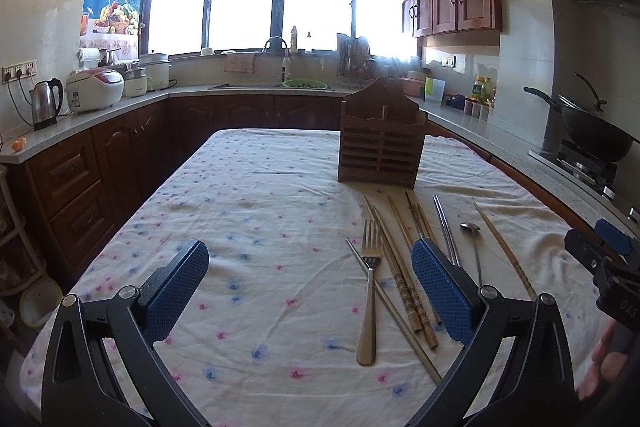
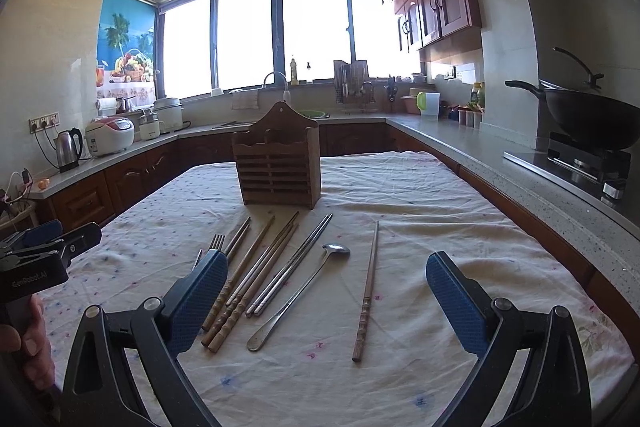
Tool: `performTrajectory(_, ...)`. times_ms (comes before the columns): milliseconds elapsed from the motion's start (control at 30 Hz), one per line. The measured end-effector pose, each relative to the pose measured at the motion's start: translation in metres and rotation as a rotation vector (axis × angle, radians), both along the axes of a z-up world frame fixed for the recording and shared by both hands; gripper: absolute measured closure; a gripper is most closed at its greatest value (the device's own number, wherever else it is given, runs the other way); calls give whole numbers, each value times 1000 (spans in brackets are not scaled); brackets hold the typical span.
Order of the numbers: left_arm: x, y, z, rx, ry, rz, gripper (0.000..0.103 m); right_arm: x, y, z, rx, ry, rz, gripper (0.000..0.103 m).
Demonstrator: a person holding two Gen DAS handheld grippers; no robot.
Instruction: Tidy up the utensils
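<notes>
A wooden slatted utensil holder [image 1: 380,143] [image 2: 278,167] stands upright on the table. In front of it lie a fork [image 1: 370,279], several bamboo chopsticks [image 1: 400,267] [image 2: 248,279], a metal chopstick pair [image 1: 446,231] [image 2: 294,263], a metal spoon [image 1: 474,247] [image 2: 300,295] and one lone bamboo chopstick [image 1: 504,247] [image 2: 368,291]. My left gripper [image 1: 308,271] is open and empty above the cloth, left of the utensils. My right gripper [image 2: 328,283] is open and empty, above the spoon and lone chopstick.
The table carries a white flowered cloth [image 1: 260,211] [image 2: 440,203]. Counters run round the room, with a kettle [image 1: 44,103], a rice cooker [image 1: 94,89], a sink [image 1: 276,83] and a wok on the stove [image 2: 588,119] at the right.
</notes>
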State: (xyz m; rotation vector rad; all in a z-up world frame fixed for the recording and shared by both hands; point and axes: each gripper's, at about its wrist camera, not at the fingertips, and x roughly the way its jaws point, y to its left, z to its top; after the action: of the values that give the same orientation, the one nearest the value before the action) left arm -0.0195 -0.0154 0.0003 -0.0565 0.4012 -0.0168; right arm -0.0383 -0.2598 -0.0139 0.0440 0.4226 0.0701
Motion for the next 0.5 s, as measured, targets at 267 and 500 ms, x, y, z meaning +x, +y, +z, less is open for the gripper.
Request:
performTrajectory(267,0,1,0,3,3,-4,0,0,0,1,3,2,5,2)
performTrajectory(500,0,1,0,3,2,-5,0,1,1,2,5,2,6,2)
